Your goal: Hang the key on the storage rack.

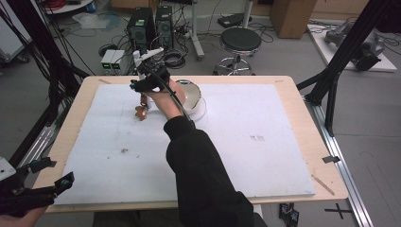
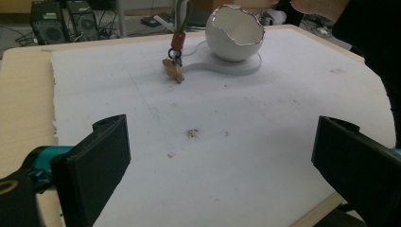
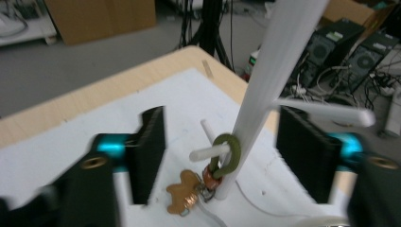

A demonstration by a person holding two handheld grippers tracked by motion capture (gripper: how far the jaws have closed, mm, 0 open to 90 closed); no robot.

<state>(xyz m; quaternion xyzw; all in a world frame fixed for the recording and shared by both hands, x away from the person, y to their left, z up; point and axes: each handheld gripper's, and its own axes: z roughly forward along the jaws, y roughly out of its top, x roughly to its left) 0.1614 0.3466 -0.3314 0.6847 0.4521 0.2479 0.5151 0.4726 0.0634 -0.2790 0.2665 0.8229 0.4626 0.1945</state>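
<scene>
Nearest, at the near left table corner: left gripper (image 1: 64, 182), jaws spread wide, nothing between, hovering over white mat (image 2: 236, 142). Farther, toward far middle: right gripper (image 3: 222, 156), released, jaws apart on both sides of white peg stand (image 3: 279, 61). Hanging there on a low peg by green loop: keychain (image 3: 215, 175), gingerbread charm touching mat. Just right: white broken-egg bowl (image 2: 235, 33).

My arm hid part of the bowl (image 1: 191, 91). My left gripper (image 1: 45, 187) was cut off at the corner. The charm (image 3: 182, 191) blurred under the stand (image 3: 265, 94).
</scene>
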